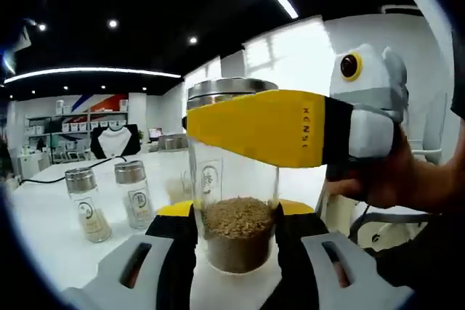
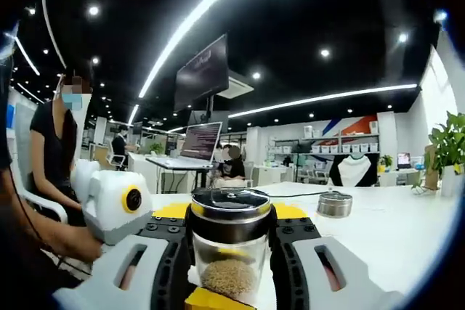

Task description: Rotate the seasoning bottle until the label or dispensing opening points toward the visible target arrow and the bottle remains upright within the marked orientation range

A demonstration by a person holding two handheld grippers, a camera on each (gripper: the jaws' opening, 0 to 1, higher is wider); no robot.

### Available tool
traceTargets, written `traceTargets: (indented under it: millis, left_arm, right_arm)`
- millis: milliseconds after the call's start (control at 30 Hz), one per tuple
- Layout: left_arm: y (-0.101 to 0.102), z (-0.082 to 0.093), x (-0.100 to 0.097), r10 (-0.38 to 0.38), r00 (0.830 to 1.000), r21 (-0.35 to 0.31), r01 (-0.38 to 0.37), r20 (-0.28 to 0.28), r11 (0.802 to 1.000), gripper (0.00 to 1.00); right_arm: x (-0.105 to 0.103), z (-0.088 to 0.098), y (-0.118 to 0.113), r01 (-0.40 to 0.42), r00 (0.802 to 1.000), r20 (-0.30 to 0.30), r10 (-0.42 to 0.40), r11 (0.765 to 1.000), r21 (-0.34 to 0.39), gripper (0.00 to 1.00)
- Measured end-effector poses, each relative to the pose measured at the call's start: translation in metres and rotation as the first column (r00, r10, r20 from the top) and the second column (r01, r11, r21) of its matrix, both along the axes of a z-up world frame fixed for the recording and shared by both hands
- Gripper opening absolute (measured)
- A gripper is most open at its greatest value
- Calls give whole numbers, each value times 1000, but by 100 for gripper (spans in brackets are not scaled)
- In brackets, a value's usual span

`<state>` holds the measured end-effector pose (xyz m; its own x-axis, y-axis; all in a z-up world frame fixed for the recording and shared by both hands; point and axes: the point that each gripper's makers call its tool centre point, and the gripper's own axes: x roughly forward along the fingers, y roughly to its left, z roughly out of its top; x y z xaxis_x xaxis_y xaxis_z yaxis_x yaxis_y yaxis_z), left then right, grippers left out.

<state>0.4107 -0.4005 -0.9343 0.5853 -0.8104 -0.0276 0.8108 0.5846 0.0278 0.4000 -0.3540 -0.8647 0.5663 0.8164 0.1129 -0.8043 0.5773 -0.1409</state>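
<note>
The seasoning bottle is clear glass with a metal lid, brown grains in its lower half and a small label on the glass. It stands upright between my left gripper's black pads, which are shut on its lower body. My right gripper's yellow finger crosses the bottle just under the lid, held by a hand. In the right gripper view the bottle sits between my right gripper's jaws, which close on it at lid height. The left gripper's white housing shows at the left.
Two smaller seasoning bottles stand on the white table to the left. A round metal tin lies on the table beyond the bottle. A person sits at the left, an open laptop behind.
</note>
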Motion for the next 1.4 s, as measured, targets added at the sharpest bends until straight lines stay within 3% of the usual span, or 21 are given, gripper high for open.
traceTargets:
  millis: [33, 100, 267, 433, 567, 633, 800, 967, 1167, 1233, 1367, 1400]
  left_arm:
    - [-1, -1, -4, -50, 999, -7, 50, -13, 999, 44]
    - [0, 2, -10, -96, 995, -18, 96, -1, 995, 44]
    - [2, 5, -13, -105, 994, -6, 105, 17, 994, 44]
    - [6, 4, -2, 13, 1000, 12, -13, 0, 1000, 44]
    - [9, 3, 7, 109, 993, 39, -111, 37, 993, 44]
    - [12, 2, 12, 175, 983, 60, -178, 56, 982, 44]
    - [16, 6, 17, 284, 958, 6, -285, 42, 959, 44]
    - [20, 5, 19, 351, 932, 58, -357, 94, 932, 44]
    - [14, 1, 18, 306, 947, 75, -314, 96, 947, 44]
    - [11, 2, 17, 267, 954, 86, -280, 134, 956, 45]
    - [10, 0, 17, 199, 974, 72, -207, 111, 976, 46]
    - [9, 0, 16, 184, 976, 71, -193, 114, 979, 47]
  right_arm:
    - [-3, -1, 2, -22, 999, 22, 23, 1000, -12, 39]
    - [-9, 1, 4, -69, 998, 9, 69, 998, 6, 39]
    - [-13, 4, 6, -100, 995, 2, 100, 995, 30, 39]
    - [-7, 3, 9, -51, 998, 36, 52, 999, -8, 39]
    - [-1, 2, 11, 14, 998, 66, -11, 999, -42, 39]
    - [4, 0, 9, 58, 997, 57, -55, 997, -46, 40]
    - [9, 1, 8, 168, 985, 58, -166, 985, -38, 39]
    - [12, -1, 8, 251, 967, 44, -249, 968, -22, 40]
    - [15, -5, -1, 278, 961, 2, -278, 961, -6, 40]
    - [17, -4, -6, 262, 964, -43, -261, 964, 34, 39]
    - [14, -7, -1, 180, 982, -53, -179, 984, 0, 39]
    - [10, -7, 5, 142, 989, -23, -143, 989, -27, 39]
